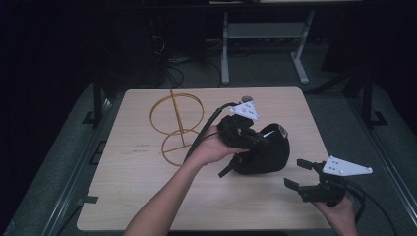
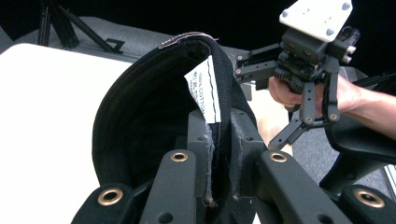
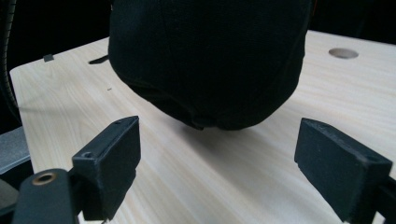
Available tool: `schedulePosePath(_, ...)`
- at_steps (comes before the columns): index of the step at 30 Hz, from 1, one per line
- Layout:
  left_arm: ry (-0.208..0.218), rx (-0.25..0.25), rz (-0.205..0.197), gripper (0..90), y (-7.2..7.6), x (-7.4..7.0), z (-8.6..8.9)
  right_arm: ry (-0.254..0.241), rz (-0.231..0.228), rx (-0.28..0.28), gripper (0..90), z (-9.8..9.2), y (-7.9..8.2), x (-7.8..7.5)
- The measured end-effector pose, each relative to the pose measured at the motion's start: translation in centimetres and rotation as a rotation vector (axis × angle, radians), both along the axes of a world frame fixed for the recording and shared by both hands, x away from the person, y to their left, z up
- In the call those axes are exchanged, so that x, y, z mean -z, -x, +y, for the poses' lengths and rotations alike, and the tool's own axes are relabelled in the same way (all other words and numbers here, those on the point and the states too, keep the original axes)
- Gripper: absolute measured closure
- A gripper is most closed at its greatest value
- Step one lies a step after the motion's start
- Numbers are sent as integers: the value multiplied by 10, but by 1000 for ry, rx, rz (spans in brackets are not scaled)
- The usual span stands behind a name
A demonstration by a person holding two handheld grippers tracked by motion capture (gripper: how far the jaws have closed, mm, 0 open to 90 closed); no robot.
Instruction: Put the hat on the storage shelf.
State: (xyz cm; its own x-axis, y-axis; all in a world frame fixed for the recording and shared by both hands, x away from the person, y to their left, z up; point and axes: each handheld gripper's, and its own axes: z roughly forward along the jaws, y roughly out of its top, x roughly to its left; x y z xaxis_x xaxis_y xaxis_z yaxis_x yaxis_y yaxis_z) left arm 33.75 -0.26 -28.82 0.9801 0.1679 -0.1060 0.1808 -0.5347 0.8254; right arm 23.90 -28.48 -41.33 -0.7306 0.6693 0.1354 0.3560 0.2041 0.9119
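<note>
The black cap [image 1: 263, 155] sits right of centre on my table [image 1: 142, 196], and in the high view my left gripper [image 1: 255, 139] has its rim pinched and tipped up, while my right gripper [image 1: 301, 173] hangs apart at the near right corner, jaws spread wide and holding nothing. To the far left of the cap stands a gold wire stand [image 1: 175, 125], two rings on a post; I reckon that is where this cap is headed, so I'm in the lifting step, and next I'd need the free gripper to steady the crown. In the left gripper view my jaws are clamped tight on the sweatband by the white label [image 2: 204, 91], the cap's hollow [image 2: 140, 126] facing me, my other gripper [image 2: 303, 70] beyond. In the right gripper view the crown [image 3: 210, 60] looms just ahead, between and beyond my open pads [image 3: 119, 158], its low edge close over the pale wood [image 3: 233, 177]. Around the table, dark room, grey floor, a desk frame [image 1: 265, 44] at the far side.
</note>
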Motion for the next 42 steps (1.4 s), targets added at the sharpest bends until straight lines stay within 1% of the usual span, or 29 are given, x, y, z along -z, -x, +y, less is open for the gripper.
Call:
schedulePosePath(1, 5, 1, -11, 808, 0, -2, -1, 0, -5, 1, 140, 1, -1, -2)
schedulePosePath(3, 9, 3, -9, 808, 1, -4, -1, 0, -10, -2, 141, 1, -1, -4)
schedulePosePath(4, 12, 9, -24, 808, 1, -8, -3, 10, -16, -3, 140, 3, -3, -7)
schedulePosePath(5, 12, 9, -24, 808, 1, -8, -3, 10, -16, -3, 140, 3, -3, -7)
schedulePosePath(6, 17, 20, -31, 808, 3, -10, -4, 5, -24, 5, 139, 5, -5, -8)
schedulePosePath(10, 21, 29, -23, 808, 4, -9, -6, 13, -24, 19, 139, 7, -9, -6)
schedulePosePath(11, 19, 34, -24, 808, 3, -9, -7, 13, -24, 19, 139, 7, -9, -6)
schedulePosePath(12, 19, 44, -16, 808, 4, -9, -8, 8, -23, 25, 139, 8, -10, -5)
schedulePosePath(15, 22, 52, -12, 808, 5, -10, -10, 5, -26, 32, 139, 9, -11, -5)
schedulePosePath(17, 25, 69, -11, 808, 7, -12, -15, 8, -36, 32, 146, 10, -12, -6)
schedulePosePath(20, 13, 83, -17, 809, 9, -14, -19, 12, -48, 30, 165, 11, -13, -7)
schedulePosePath(21, 11, 90, -19, 809, 10, -15, -21, 14, -54, 26, 187, 11, -13, -7)
schedulePosePath(22, 13, 101, -21, 809, 12, -17, -25, 17, -63, 19, 237, 11, -12, -7)
schedulePosePath(24, 11, 110, -25, 809, 14, -18, -28, 11, -71, 11, 302, 10, -11, -6)
schedulePosePath(25, 11, 110, -25, 809, 14, -18, -28, 11, -71, 11, 302, 10, -11, -6)
schedulePosePath(26, 9, 116, -26, 809, 14, -19, -29, 9, -86, 5, 337, 9, -11, -6)
schedulePosePath(28, 6, 124, -25, 810, 15, -21, -33, 3, -96, -7, 416, 7, -9, -7)
schedulePosePath(29, 3, 130, -30, 810, 17, -23, -35, -2, -116, -25, 517, 6, -8, -8)
schedulePosePath(31, -3, 132, -36, 810, 18, -24, -37, 3, -136, -36, 609, 6, -7, -9)
schedulePosePath(32, -4, 134, -41, 809, 18, -25, -37, 8, -144, -40, 640, 6, -6, -10)
schedulePosePath(33, -4, 134, -41, 809, 18, -25, -37, 8, -144, -40, 640, 6, -6, -10)
schedulePosePath(34, -10, 129, -48, 809, 18, -25, -36, 5, -150, -45, 692, 5, -6, -10)
schedulePosePath(35, -10, 129, -48, 809, 18, -25, -36, 5, -150, -45, 692, 5, -6, -10)
schedulePosePath(38, -21, 106, -52, 807, 16, -25, -30, -6, -132, -65, 763, 2, -6, -15)
schedulePosePath(41, -23, 100, -54, 804, 16, -26, -28, 4, -130, -73, 783, 1, -6, -18)
schedulePosePath(42, -30, 93, -60, 802, 16, -26, -26, 13, -122, -81, 795, 1, -6, -22)
